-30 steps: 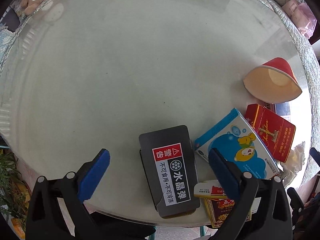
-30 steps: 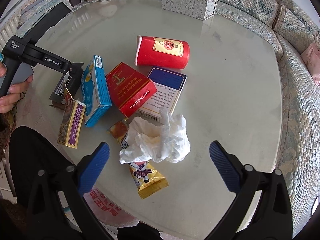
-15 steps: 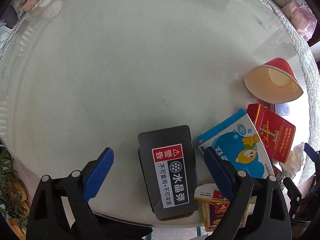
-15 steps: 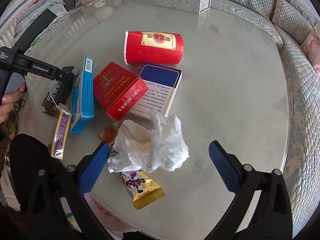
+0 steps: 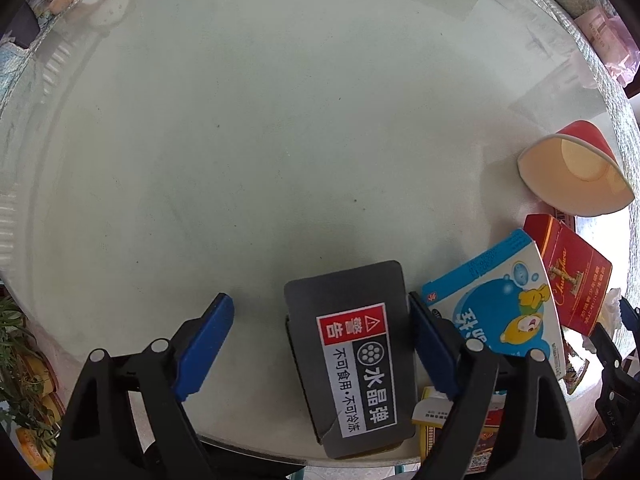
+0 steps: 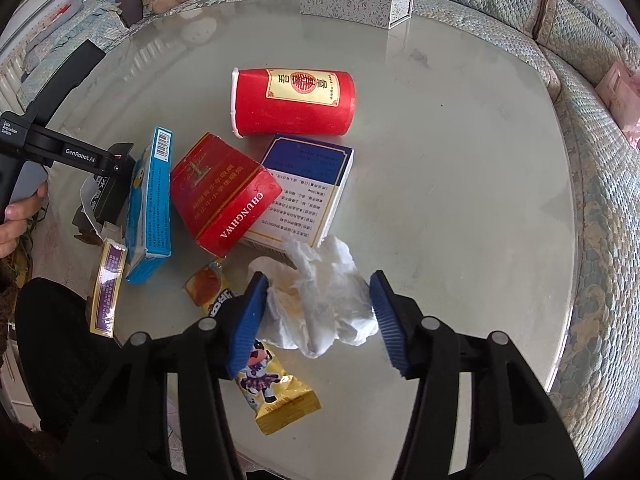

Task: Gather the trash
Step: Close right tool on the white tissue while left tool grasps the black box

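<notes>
The right gripper (image 6: 318, 316) has its fingers spread to either side of the crumpled tissue (image 6: 320, 304), which lies on the glass table (image 6: 460, 184) right between the pads, seemingly not yet squeezed. The left gripper (image 5: 320, 344), also spread, straddles the black box (image 5: 348, 356), whose long axis runs along the fingers; its right pad sits against the box's edge.

Trash sits clustered near table edge: crumpled white tissue (image 6: 320, 300) over yellow snack wrapper (image 6: 276, 392), red cig pack (image 6: 224, 196) leaning on blue/white box (image 6: 308, 188), red cup (image 6: 292, 102) on side, blue carton (image 6: 150, 204) on edge, black box (image 5: 352, 356) flat w/ label up.
</notes>
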`<state>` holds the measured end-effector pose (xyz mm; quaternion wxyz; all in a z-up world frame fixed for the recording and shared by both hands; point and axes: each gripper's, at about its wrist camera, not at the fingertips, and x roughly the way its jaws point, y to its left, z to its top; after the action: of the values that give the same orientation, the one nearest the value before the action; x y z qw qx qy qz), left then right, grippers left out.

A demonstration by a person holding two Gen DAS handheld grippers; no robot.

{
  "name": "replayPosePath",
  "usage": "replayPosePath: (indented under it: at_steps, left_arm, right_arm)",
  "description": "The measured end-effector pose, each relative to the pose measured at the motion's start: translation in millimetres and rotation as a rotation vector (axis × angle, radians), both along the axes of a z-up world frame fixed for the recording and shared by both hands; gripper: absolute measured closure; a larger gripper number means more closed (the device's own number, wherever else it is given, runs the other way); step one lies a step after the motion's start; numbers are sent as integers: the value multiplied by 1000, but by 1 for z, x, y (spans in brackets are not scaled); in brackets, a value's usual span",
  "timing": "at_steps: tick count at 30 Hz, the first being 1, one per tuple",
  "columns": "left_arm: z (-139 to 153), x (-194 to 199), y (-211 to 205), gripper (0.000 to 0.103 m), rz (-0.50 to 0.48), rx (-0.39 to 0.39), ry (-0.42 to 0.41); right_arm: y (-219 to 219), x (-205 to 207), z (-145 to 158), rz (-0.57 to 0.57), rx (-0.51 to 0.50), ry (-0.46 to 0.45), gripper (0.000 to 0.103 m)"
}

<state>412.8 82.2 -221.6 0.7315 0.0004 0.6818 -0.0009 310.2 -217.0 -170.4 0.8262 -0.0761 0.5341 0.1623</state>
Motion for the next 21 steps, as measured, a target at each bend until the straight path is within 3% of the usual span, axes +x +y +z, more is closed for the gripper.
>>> replayPosePath:
  at_steps: [2,7,11,21]
  left_arm:
    - [2,3,2,33,1,-1,-3]
    - [4,10,6,45,12,-6,0]
    - [3,13,11,48,22,-27,7]
    - [5,21,9,49,37,-57,3]
  right_arm:
    - [0,2,1,-6,-3,-6,61]
    - [-6,8,3,-36,17,-9,71]
    - [-8,9,5,-49,19,-22,79]
    - [-4,10,11,-75,-32,-67,81]
